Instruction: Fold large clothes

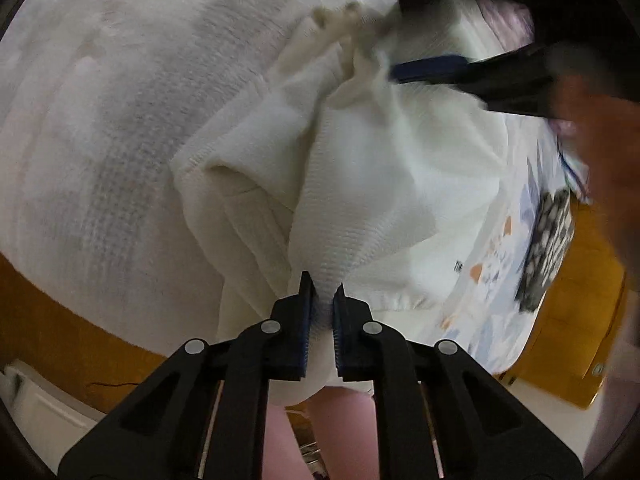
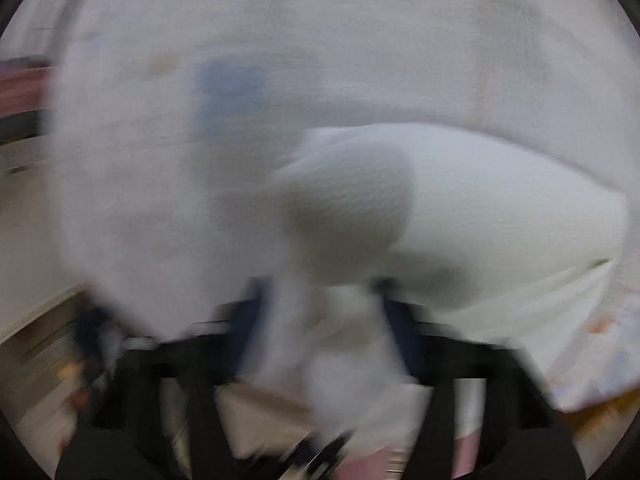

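Note:
A large white ribbed garment [image 1: 360, 176] lies bunched on a pale cloth-covered surface [image 1: 100, 128]. My left gripper [image 1: 323, 286] is shut on a fold of it near the front edge. My right gripper [image 1: 394, 72] comes in from the upper right in the left wrist view and pinches the garment's far gathered edge. The right wrist view is heavily blurred. There the white garment [image 2: 460, 208] fills the middle and runs down between my right gripper's [image 2: 320, 300] blue pads [image 2: 244, 328].
The surface cover shows a blue and orange print [image 1: 492, 268] at the right. A black-and-white patterned item [image 1: 548, 236] lies near the right edge. Orange-brown wooden furniture [image 1: 576, 320] shows beyond the edge, and a white object [image 1: 36, 392] lies at lower left.

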A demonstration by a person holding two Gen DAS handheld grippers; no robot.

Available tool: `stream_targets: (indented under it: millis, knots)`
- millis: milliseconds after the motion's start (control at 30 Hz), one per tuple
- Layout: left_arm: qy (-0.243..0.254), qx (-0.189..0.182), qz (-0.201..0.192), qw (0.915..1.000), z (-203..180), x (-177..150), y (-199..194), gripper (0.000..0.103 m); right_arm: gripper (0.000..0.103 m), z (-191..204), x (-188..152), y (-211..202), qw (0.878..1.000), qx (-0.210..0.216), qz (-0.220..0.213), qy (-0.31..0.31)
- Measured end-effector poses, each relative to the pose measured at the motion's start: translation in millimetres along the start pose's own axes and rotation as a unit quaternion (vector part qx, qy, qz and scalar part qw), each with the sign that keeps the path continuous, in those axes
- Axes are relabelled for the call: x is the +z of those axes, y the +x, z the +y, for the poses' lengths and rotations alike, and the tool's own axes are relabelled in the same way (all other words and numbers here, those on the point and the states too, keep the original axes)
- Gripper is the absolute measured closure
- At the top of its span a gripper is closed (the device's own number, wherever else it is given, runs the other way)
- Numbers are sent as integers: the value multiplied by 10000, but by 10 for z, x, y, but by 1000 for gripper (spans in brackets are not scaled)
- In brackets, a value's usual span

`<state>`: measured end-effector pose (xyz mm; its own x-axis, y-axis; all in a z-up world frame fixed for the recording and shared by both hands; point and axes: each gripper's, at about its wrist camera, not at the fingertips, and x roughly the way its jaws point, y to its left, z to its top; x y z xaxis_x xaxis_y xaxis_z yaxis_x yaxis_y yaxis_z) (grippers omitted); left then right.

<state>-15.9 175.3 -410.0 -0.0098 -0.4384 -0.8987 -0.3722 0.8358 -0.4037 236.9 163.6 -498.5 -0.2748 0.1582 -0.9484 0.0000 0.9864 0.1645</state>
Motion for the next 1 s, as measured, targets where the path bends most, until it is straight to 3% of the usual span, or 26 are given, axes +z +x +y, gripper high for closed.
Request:
stream_targets:
  millis: [67, 133, 233, 333, 400, 467, 533, 567, 600, 633, 667, 800, 933, 1000]
  knots:
    - [-64, 56, -44, 10000, 111, 45, -71, 94, 98, -147, -13, -113, 9968, 697, -194, 330]
    - [-89, -107, -191, 9997, 138, 153, -197, 94, 99, -143, -60, -376, 9951, 718, -678, 53]
    - [30, 118, -399, 9991, 158, 299, -362, 93, 99, -40, 9, -589, 9916, 888, -926, -132]
    - [-100, 304, -477, 9983, 331, 569, -282, 93, 99, 132, 242, -367, 9923, 743, -883, -454]
    - [-473, 387, -224, 9979, 578, 749, 15, 88, 95, 114, 403, -62, 9945, 803, -480, -464]
    - [-713, 191, -13, 9973, 738, 844, 160, 87, 93, 19, 383, -118, 9901, 1289, -467, -310]
    - [-779, 101, 24, 9969, 721, 851, 55, 84, 86, 21, 271, -311, 9888, 1161, -682, -635]
    - [-740, 138, 51, 9971, 716, 845, -23, 83, 72, 10, 180, -462, 9878, 993, -848, -842]
    - [-639, 245, 92, 9976, 668, 823, -115, 77, 43, -27, 102, -586, 9869, 885, -977, -926]
    - [-471, 477, 97, 9977, 582, 793, -225, 75, 32, -69, 53, -676, 9865, 790, -1084, -939]
    - [-328, 716, 22, 9969, 498, 765, -307, 74, 29, -158, -29, -821, 9850, 657, -1290, -941]
    - [131, 1098, -204, 9937, 229, 887, -581, 75, 29, -583, -255, -1091, 9860, 446, -1498, -575]
    - [863, 1465, -574, 9838, -222, 1257, -669, 75, 32, -1008, -433, -1182, 9866, -22, -1623, -144]
    - [1156, 1412, -639, 9811, -462, 1397, -617, 76, 54, -1229, -475, -1171, 9872, 28, -1596, 63]
